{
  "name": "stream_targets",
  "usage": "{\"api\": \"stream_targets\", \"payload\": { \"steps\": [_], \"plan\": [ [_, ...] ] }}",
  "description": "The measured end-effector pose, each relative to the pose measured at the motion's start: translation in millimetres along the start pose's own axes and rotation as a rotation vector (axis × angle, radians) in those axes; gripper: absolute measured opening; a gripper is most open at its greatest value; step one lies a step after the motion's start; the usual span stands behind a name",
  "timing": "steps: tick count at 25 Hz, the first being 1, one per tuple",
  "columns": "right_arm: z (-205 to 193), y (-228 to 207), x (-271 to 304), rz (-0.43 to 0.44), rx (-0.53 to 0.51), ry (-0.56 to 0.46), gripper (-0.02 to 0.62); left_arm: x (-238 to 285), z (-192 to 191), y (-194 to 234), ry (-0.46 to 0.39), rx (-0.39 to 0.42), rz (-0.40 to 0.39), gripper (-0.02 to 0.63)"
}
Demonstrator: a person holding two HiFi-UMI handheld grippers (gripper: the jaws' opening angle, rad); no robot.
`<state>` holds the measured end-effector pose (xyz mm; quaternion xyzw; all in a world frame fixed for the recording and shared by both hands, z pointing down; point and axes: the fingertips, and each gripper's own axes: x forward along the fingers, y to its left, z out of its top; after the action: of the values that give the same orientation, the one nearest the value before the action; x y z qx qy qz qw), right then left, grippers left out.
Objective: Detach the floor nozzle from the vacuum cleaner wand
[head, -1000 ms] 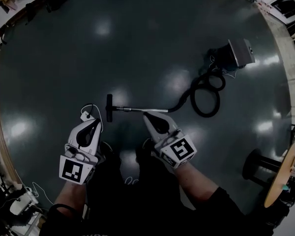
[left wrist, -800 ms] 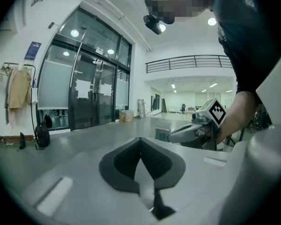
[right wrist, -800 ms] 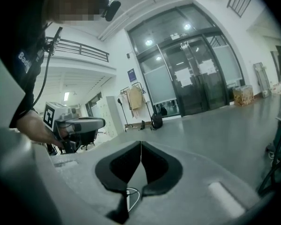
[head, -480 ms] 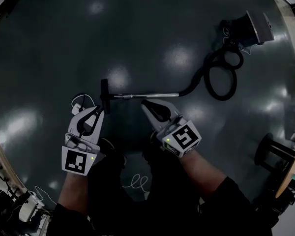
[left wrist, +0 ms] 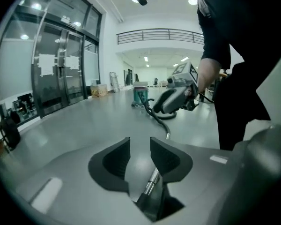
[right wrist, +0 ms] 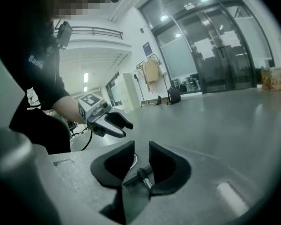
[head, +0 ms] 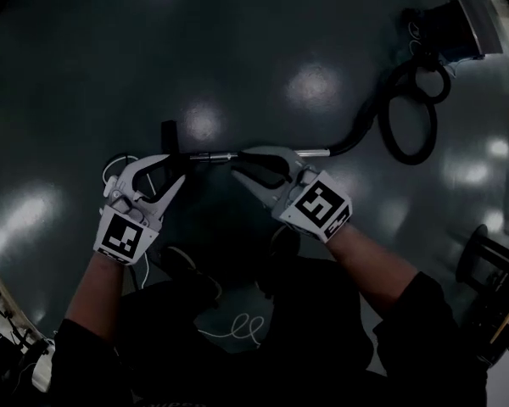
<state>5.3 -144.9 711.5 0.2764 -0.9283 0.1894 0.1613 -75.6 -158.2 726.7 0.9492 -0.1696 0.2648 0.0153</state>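
We're in the reach-in, nothing gripped yet. The vacuum lies on the dark floor [head: 85, 75], well clear of its edges, while the canister [head: 458, 24] sits close to the far right edge. The wand [head: 310, 153] lies flat, its long axis running left to right in front of us. The floor nozzle [head: 168, 134] is at the left end, its bar set crosswise to the wand. At the right end the hose [head: 407, 134] curls off toward the canister.

The left gripper [head: 174, 170] hovers just beside the nozzle end. Its jaws have just been opening and stand spread, with the wand showing low in the gap and no pad pressing on it. The right gripper [head: 236, 166] sits over the wand just right of the joint. Its jaws too have just been opening, and they're parted, with the joint end of the wand lying in the gap untouched. The two grippers face each other, tips close together.

Here's how we'd call the next move. The left needs to settle onto the nozzle's neck, and the right needs to clamp the metal tube near the joint. Then it's a straight pull apart along the wand's axis, nozzle going left. We can't make out any release catch from here, so a twist or a press may be needed first.
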Motion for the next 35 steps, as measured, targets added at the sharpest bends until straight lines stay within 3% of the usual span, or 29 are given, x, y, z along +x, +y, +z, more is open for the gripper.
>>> {"api": "stream_targets", "payload": {
  "steps": [6, 10, 15, 20, 23, 28, 32, 35],
  "plan": [
    [-68.0, -20.4, 40.2, 0.073, -0.063, 0.085, 0.115, 58.2, -92.6, -15.2, 0.149, 0.141, -0.157, 0.193],
    [-115.6, -21.8, 67.1, 0.152, -0.136, 0.216, 0.18, 86.3, -154.2, -25.3, 0.288, 0.24, -0.253, 0.233],
    [-171.8, -30.9, 86.1, 0.182, -0.288, 0.389, 0.21, 106.1, -221.2, -32.4, 0.446, 0.369, -0.331, 0.253],
    [-241.7, -42.4, 114.3, 0.171, -0.433, 0.587, 0.24, 121.0, -276.7, -28.0, 0.585, 0.445, -0.356, 0.282],
    [-292.1, -47.9, 128.2, 0.161, -0.577, 0.697, 0.25, 130.1, -304.3, -25.1, 0.645, 0.472, -0.324, 0.281],
    [-334.7, -63.5, 146.4, 0.102, -0.741, 0.786, 0.25, 134.0, -340.1, -26.8, 0.714, 0.606, -0.325, 0.23],
    [-351.3, -76.7, 158.6, 0.067, -0.75, 0.828, 0.246, 136.0, -347.8, -20.1, 0.734, 0.647, -0.301, 0.196],
    [-356.8, -73.6, 160.9, 0.068, -0.704, 0.836, 0.166, 134.7, -347.1, -21.9, 0.739, 0.616, -0.301, 0.187]
  ]
}}
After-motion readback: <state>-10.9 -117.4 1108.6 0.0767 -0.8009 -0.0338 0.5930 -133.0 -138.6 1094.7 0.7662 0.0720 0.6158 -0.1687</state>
